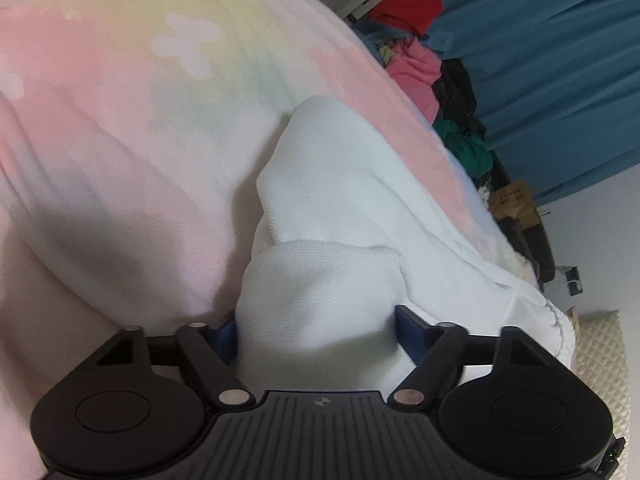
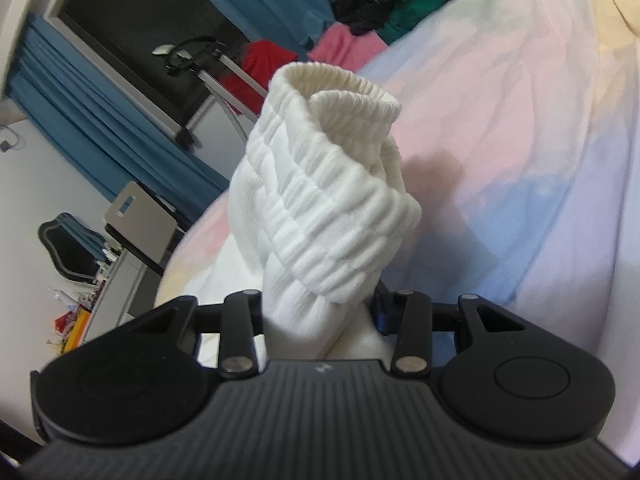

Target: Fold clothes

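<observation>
faint print on a brown paper bag [image 1: 514, 204] at the bed's far edge, too blurred and upturned to read; no other legible text.

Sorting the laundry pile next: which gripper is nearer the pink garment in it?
Cannot tell. The pink garment lies far beyond both the left gripper and right gripper, each holding white cloth.

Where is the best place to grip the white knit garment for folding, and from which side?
Probably the ribbed elastic band of the white knit garment: thick and bunched, it gives the fingers a firm hold. Come from its open end, along the pastel blanket, where the right gripper already clamps it.
</observation>
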`<state>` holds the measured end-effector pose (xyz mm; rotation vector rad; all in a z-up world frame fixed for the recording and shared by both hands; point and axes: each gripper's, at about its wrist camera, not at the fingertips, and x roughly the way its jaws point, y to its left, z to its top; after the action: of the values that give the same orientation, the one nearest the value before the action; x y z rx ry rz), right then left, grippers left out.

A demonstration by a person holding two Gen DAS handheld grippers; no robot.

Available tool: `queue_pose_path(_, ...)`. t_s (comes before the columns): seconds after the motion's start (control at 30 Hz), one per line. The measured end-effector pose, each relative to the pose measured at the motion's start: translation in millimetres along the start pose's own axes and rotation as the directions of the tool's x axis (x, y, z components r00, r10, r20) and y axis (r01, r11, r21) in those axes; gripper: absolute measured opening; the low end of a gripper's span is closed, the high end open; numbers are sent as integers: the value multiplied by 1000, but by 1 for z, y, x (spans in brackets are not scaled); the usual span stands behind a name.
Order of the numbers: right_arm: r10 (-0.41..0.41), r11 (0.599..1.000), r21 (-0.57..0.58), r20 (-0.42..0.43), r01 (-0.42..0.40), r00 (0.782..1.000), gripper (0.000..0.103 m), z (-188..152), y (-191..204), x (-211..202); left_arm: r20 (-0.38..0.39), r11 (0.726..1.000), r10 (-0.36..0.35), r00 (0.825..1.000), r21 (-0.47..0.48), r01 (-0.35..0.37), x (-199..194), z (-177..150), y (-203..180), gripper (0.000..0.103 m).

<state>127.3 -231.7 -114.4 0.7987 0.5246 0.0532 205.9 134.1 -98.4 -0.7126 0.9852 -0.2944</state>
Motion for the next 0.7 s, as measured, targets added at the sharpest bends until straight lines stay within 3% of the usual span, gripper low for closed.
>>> queue_pose_path(0.2, 80, 996, -51, 52, -77, 995, 38, 15, 20, -10, 49, 997, -73, 996, 40, 71, -19, 1, -16, 48)
queue_pose_path(0.33, 126, 991, -55, 99, -120, 987, 37, 31, 27, -23, 78, 989, -136, 988, 62, 131, -40, -1, -34, 44)
queue_pose_path(0.47, 159, 987, -35, 168, -155, 973, 37, 58, 23, -43, 75, 979, -175, 982, 118, 165, -39, 3, -83, 41)
queue_pose_path(0.7, 109, 994, -55, 299, -97, 948, 36, 133, -3, -88, 44, 935, -264, 964, 256, 244, 12, 13, -203, 40)
